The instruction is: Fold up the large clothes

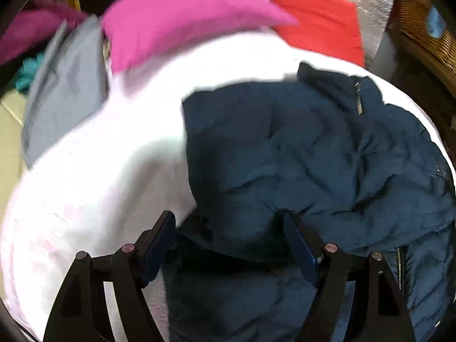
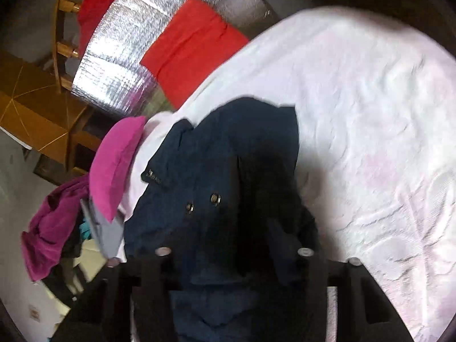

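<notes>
A dark navy quilted jacket (image 1: 299,148) with a zip lies crumpled on a white sheet (image 1: 99,171). My left gripper (image 1: 229,228) hangs just over its near edge. Its jaws stand wide apart, the blue pads clear of the fabric. In the right wrist view the same jacket (image 2: 213,156) shows two snap buttons and bunches up between the dark fingers of my right gripper (image 2: 228,245). Blur and dark cloth hide whether the pads press on it. The white sheet (image 2: 370,114) spreads to the right.
A pink cloth (image 1: 176,20) and a red cloth (image 1: 319,20) lie at the far side, a grey garment (image 1: 65,91) to the left. A silver foil mat (image 2: 136,28), a magenta garment (image 2: 48,233) and wooden furniture (image 2: 34,114) lie beyond. A wicker basket (image 1: 421,28) stands at the right.
</notes>
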Motion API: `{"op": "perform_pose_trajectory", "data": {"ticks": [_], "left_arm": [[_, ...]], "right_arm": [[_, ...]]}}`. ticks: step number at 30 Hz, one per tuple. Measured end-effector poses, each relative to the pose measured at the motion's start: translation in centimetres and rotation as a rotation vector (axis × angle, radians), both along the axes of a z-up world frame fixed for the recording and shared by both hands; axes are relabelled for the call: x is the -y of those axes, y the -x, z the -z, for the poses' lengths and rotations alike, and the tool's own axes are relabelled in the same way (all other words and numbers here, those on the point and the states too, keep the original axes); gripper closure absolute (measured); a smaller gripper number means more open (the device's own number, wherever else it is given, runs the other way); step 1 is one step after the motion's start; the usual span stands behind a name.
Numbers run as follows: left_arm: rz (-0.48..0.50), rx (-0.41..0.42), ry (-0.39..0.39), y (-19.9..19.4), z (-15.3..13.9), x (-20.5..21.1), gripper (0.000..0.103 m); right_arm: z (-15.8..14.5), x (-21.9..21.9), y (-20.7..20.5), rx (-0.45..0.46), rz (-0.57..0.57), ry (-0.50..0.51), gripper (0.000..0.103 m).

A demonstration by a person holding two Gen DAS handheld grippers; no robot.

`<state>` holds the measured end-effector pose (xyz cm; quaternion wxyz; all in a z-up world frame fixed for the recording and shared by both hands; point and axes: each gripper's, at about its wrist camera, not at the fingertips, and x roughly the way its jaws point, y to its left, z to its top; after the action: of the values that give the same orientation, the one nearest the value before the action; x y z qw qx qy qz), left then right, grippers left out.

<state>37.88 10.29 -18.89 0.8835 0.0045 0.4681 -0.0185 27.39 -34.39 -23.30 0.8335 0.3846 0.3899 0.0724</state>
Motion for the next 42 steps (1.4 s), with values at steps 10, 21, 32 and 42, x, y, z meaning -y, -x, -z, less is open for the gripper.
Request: {"op": "perform_pose_trajectory", "data": {"ticks": [10,21,32,42], "left_arm": [[-0.015,0.05,-0.014,0.6,-1.7,-0.6,0.022],[-0.078,-0.067,0.341,-1.3,0.4,-6.7,0.021],[-0.029,-0.093,0.445,-1.9,1.5,-5.9,0.021],[0.014,-0.097,0.32,-2.4,1.8,-3.4,0.01]], "right_arm": [[0.8,0.0,-0.9,-0.061,-0.018,0.01,0.057],[3.6,2.4,-2.3,-0.075,0.019,-0.034,0.035],[4.6,-0.9,-4.1,0.009,-0.108,0.03,0.029],[4.2,-1.2,-3.9,-0.018,-0.084,0.103,0.05]]}}
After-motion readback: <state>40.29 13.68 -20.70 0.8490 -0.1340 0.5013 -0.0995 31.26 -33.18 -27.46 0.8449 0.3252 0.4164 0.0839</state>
